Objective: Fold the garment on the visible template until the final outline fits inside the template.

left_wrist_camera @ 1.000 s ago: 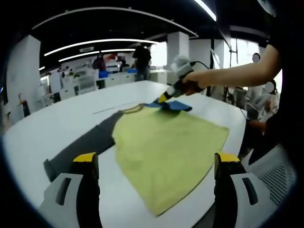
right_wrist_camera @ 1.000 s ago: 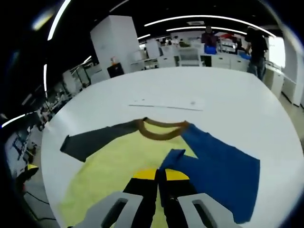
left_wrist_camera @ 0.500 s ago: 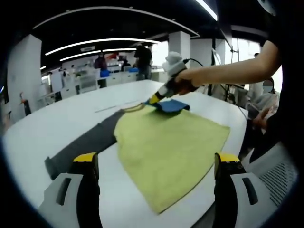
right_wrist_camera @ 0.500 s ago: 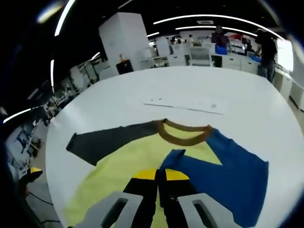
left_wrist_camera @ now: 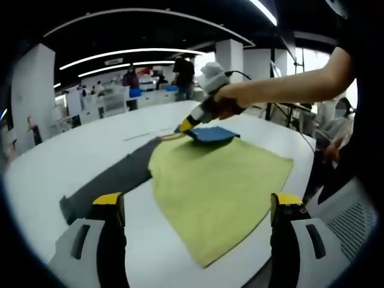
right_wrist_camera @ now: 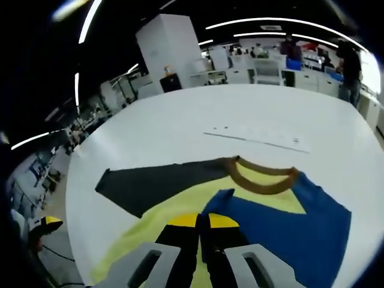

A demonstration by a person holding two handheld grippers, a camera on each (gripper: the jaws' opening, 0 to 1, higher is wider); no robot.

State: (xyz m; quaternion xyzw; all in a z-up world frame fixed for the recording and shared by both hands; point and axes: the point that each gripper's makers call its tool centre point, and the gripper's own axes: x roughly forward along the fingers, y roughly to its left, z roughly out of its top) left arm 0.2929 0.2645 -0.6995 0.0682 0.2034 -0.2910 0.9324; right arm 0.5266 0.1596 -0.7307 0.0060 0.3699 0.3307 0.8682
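A shirt lies flat on the white table [left_wrist_camera: 54,162]: yellow body [left_wrist_camera: 219,180], dark grey sleeve [left_wrist_camera: 114,180], blue sleeve [left_wrist_camera: 211,133], brown collar [right_wrist_camera: 262,180]. My left gripper [left_wrist_camera: 198,207] stands open at the near table edge, short of the shirt's hem, with nothing between its jaws. My right gripper [right_wrist_camera: 202,222] is shut on the edge of the blue sleeve [right_wrist_camera: 282,225], which it holds folded over the yellow body [right_wrist_camera: 174,207]. In the left gripper view the right gripper [left_wrist_camera: 183,127] and a person's arm come in from the right near the collar.
A thin marked line [right_wrist_camera: 258,137] runs across the table [right_wrist_camera: 180,132] beyond the collar. People stand by desks at the back of the room [left_wrist_camera: 183,75]. Another person [left_wrist_camera: 336,129] is beside the table at the right edge.
My right gripper has carried the blue sleeve edge leftward across the yellow body toward the grey sleeve side. My left gripper has stayed open at the table edge.
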